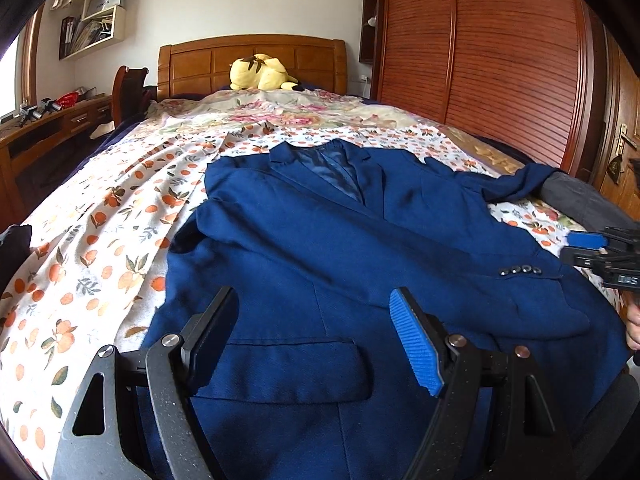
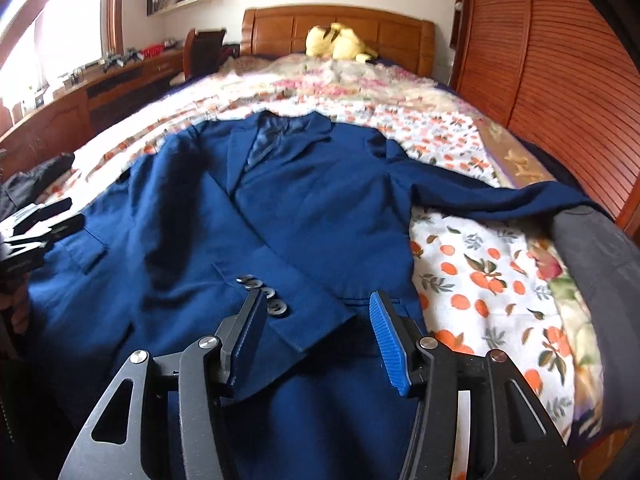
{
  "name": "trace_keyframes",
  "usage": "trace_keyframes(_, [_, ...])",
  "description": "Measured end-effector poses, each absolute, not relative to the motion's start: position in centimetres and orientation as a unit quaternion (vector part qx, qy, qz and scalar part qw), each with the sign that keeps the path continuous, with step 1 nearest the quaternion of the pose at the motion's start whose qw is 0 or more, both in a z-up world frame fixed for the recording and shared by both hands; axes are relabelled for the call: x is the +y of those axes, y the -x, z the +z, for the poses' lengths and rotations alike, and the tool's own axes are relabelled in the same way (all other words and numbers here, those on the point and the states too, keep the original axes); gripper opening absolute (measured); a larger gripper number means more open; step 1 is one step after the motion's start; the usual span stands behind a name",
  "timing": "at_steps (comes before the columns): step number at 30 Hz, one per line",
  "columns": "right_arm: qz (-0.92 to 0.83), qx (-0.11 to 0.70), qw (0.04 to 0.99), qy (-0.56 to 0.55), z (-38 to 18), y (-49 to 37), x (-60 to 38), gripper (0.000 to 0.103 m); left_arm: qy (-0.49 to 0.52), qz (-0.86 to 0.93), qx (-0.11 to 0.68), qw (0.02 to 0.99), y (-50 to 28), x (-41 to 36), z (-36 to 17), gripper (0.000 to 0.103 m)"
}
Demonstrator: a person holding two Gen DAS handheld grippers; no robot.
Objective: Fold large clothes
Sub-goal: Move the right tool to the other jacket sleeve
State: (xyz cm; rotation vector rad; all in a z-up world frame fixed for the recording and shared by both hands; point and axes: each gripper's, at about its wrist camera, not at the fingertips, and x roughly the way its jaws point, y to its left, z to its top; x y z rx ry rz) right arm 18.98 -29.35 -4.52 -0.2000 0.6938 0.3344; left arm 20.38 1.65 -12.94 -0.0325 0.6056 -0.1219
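Lying front-up on the floral bedspread (image 1: 100, 216), the blue jacket (image 1: 320, 240) has one sleeve folded across its front; its other sleeve reaches sideways. Left gripper (image 1: 316, 340) and right gripper (image 2: 316, 332) hover above it, jaws apart, holding nothing.

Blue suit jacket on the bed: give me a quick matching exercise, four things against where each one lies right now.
Things:
1. blue suit jacket
2. yellow plush toy
3. cuff buttons
4. outstretched sleeve

Places:
A. by the wooden headboard
B. reaching toward the slatted wardrobe side
C. spread front-up on the floral bedspread
D. on the sleeve folded across the jacket front, just ahead of the right hand-held gripper

Pairs: 1-C, 2-A, 3-D, 4-B
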Motion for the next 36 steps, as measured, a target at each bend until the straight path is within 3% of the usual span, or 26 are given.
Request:
trace_keyframes(9, [0.186, 0.417, 0.888, 0.050, -7.3, -24.1, -29.8, 0.055, 0.019, -0.065, 0.302, 0.951, -20.5, 1.5, -13.5, 0.078])
trace_keyframes(12, [0.204, 0.418, 0.884, 0.050, -7.0, -24.2, -29.9, 0.036, 0.026, -0.068, 0.309, 0.948, -20.7, 1.7, -13.8, 0.078])
trace_keyframes(13, [0.209, 0.415, 0.884, 0.054, -6.9, -24.0, -29.9, 0.021, 0.028, -0.068, 0.311, 0.948, -20.8, 1.8, -13.9, 0.078])
trace_keyframes(14, [0.211, 0.412, 0.885, 0.060, -6.8, -23.8, -29.9, 0.014, 0.031, -0.069, 0.312, 0.947, -20.8, 1.8, -13.9, 0.078])
trace_keyframes(19, [0.203, 0.348, 0.915, 0.039, -4.0, -21.4, -31.0, 0.009, 0.033, -0.069, 0.312, 0.947, -20.6, 1.9, -14.0, 0.079])
trace_keyframes(22, [0.187, 0.304, 0.933, 0.032, -1.7, -20.0, -31.7, 0.009, 0.033, -0.070, 0.311, 0.947, -20.7, 1.9, -13.9, 0.078])
trace_keyframes(30, [0.149, 0.322, 0.933, 0.065, -2.2, -20.8, -31.8, 0.015, 0.030, -0.069, 0.308, 0.948, -20.4, 2.1, -13.7, 0.079])
trace_keyframes(33, [0.134, 0.320, 0.935, 0.074, -2.3, -21.2, -32.0, 0.028, 0.029, -0.070, 0.309, 0.948, -20.5, 2.0, -13.7, 0.078])
trace_keyframes(35, [0.127, 0.321, 0.936, 0.076, -2.2, -21.8, -31.8, 0.045, 0.027, -0.070, 0.309, 0.948, -20.4, 2.0, -13.7, 0.078])
trace_keyframes(36, [0.126, 0.321, 0.936, 0.076, -1.9, -22.1, -31.1, 0.048, 0.027, -0.070, 0.308, 0.948, -20.3, 2.0, -13.7, 0.078])
